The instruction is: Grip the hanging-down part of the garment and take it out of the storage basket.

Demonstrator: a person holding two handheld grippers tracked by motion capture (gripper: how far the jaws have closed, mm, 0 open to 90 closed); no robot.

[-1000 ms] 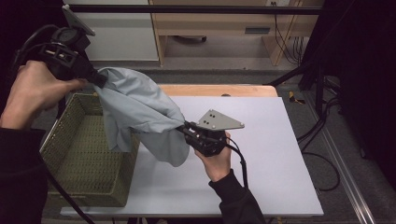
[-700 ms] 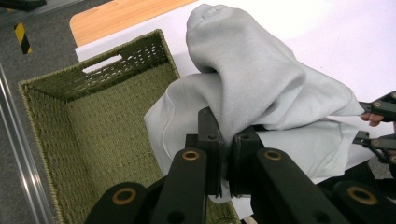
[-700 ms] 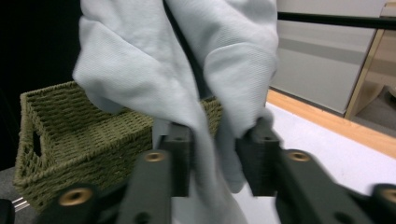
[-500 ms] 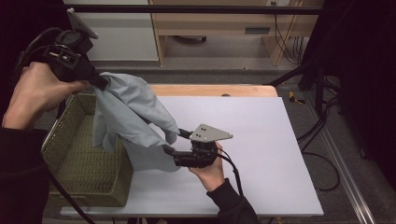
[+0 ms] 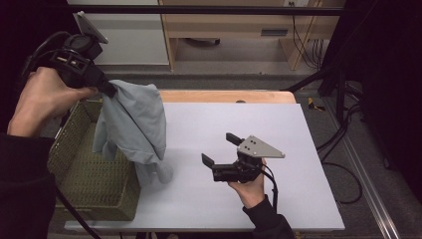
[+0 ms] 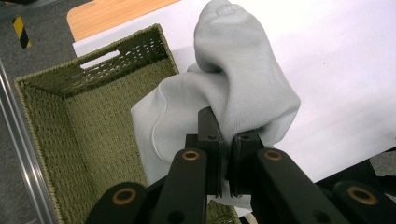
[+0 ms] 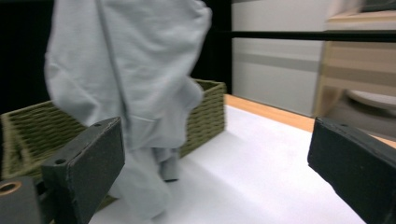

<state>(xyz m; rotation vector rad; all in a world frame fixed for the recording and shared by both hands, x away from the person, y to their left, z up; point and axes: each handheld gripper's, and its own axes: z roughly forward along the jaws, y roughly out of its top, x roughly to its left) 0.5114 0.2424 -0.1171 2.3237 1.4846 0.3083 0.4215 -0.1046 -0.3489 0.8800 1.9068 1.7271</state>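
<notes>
While the left hand-held gripper [image 5: 110,90] clamps the grey garment [image 5: 134,127] above the basket [image 5: 94,184] at the surface's [image 5: 278,124] left edge, the right hand-held gripper [image 5: 219,149] gapes wide, touching nothing.

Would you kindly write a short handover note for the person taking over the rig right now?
Left gripper: shut on the grey garment, held up above the table's left side.
Right gripper: open, holding nothing, low over the white table, to the right of the garment.
Grey garment: hangs from the left gripper, partly over the green woven basket; its lowest end touches the table just outside the basket's right wall.
Done: the garment is lifted and gripped at the top.
Left: probably to lower it fully into the basket, tuck in the trailing end, then release.
</notes>
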